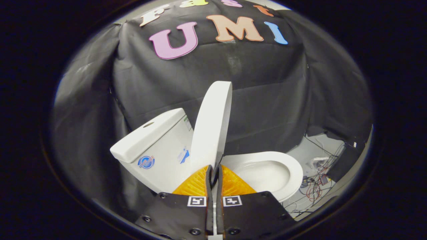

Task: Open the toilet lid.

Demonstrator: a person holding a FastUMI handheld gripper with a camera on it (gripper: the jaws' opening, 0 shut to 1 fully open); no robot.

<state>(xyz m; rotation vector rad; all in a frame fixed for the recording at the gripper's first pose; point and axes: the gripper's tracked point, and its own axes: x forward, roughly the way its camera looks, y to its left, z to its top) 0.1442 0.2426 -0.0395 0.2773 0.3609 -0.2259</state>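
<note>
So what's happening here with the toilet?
A person is working a hand-held gripper to open the toilet lid. The lid is raised nearly upright, standing beside the tank, and the seat and bowl lie uncovered beyond the fingers. The gripper's fingers are closed together on the lid's lower edge, which sits pinched between them. Loose cables lie on the floor past the toilet.

The lid (pixel 211 123), tank (pixel 156 146) and seat (pixel 283 166) are plain white. The tank carries a round blue-and-red sticker (pixel 146 162) and a smaller blue one (pixel 183 155). The wall (pixel 260 100) is black cloth; the floor (pixel 307 153) pale grey, with red and black wires (pixel 315 186).
</note>
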